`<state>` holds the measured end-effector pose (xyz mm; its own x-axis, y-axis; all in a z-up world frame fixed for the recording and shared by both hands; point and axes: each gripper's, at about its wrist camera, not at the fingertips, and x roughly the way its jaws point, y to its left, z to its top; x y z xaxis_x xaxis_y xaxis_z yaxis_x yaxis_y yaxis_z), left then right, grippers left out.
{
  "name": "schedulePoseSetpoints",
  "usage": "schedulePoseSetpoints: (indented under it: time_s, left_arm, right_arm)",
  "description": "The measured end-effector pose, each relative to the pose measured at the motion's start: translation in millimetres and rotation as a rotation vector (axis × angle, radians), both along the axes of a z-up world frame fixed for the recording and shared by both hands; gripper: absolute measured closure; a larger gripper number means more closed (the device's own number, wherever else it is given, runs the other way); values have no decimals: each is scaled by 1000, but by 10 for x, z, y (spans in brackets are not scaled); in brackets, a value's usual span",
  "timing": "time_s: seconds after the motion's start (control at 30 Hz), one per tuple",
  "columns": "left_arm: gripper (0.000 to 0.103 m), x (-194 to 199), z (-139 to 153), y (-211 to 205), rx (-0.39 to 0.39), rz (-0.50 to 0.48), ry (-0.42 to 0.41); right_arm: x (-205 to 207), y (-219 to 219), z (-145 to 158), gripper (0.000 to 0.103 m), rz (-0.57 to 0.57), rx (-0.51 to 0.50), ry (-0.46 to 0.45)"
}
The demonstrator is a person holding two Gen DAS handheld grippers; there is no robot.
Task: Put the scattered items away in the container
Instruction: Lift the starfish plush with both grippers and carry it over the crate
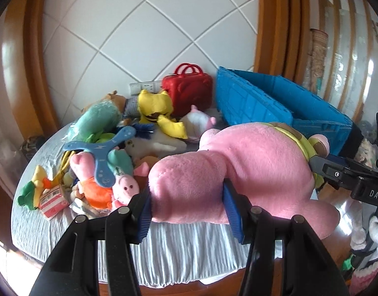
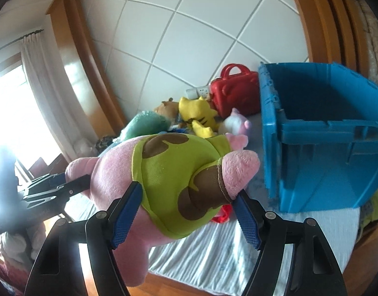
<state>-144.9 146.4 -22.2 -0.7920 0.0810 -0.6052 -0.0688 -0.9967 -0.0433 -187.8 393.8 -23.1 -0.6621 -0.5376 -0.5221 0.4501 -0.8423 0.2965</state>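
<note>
A big pink starfish plush [image 1: 238, 167] with green-and-brown shorts [image 2: 179, 180] is held above the bed's front edge by both grippers. My left gripper [image 1: 189, 197] is shut on one pink arm of it. My right gripper [image 2: 186, 209] is shut on its shorts end, and shows at the right of the left wrist view [image 1: 319, 165]. The blue crate [image 1: 275, 103] stands tilted at the back right of the bed, its open side facing the plush [image 2: 324, 128]. The left gripper also shows at the left of the right wrist view [image 2: 72, 185].
A pile of toys lies on the bed [image 1: 179, 244]: a red toy case [image 1: 189, 88], a yellow plush [image 1: 156, 108], a teal plush [image 1: 97, 120], a blue boomerang [image 1: 100, 153], a small pink pig plush [image 1: 124, 185], a white-pink plush [image 1: 198, 120]. A tiled wall stands behind.
</note>
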Motion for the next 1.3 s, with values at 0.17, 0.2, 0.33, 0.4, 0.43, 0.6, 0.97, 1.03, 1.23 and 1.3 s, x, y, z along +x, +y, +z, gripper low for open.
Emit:
schedulePoseSetpoints:
  time_s: [0.17, 0.2, 0.33, 0.4, 0.43, 0.6, 0.97, 1.03, 1.23, 1.3]
  left_arm:
    - [52, 22, 32, 273, 1, -81, 6]
    - [52, 30, 43, 343, 0, -99, 8]
    - [52, 60, 107, 643, 8, -168, 21]
    - [52, 84, 156, 810, 12, -201, 32]
    - [52, 98, 180, 894, 13, -218, 39]
    - [52, 156, 316, 1285, 17, -299, 80]
    - [52, -141, 582, 1837, 45, -428, 156]
    - [52, -274, 630, 1899, 49, -441, 170]
    - [52, -654, 726, 2026, 51, -458, 205]
    - [52, -784, 736, 2062, 45, -453, 210]
  right_arm:
    - [188, 244, 52, 29, -74, 12, 8]
    - [232, 314, 68, 29, -93, 12, 11]
    - [403, 599, 135, 29, -163, 16, 24]
    - [511, 752, 182, 29, -196, 18, 36]
    - [567, 829, 211, 29, -214, 21, 44]
    - [857, 1212, 364, 29, -301, 29, 84]
    - [966, 1750, 657, 29, -451, 64, 162]
    - [891, 1801, 703, 29, -468, 69, 176]
    - [584, 1908, 810, 29, -497, 77, 225]
    - [455, 1942, 810, 29, -501, 72, 235]
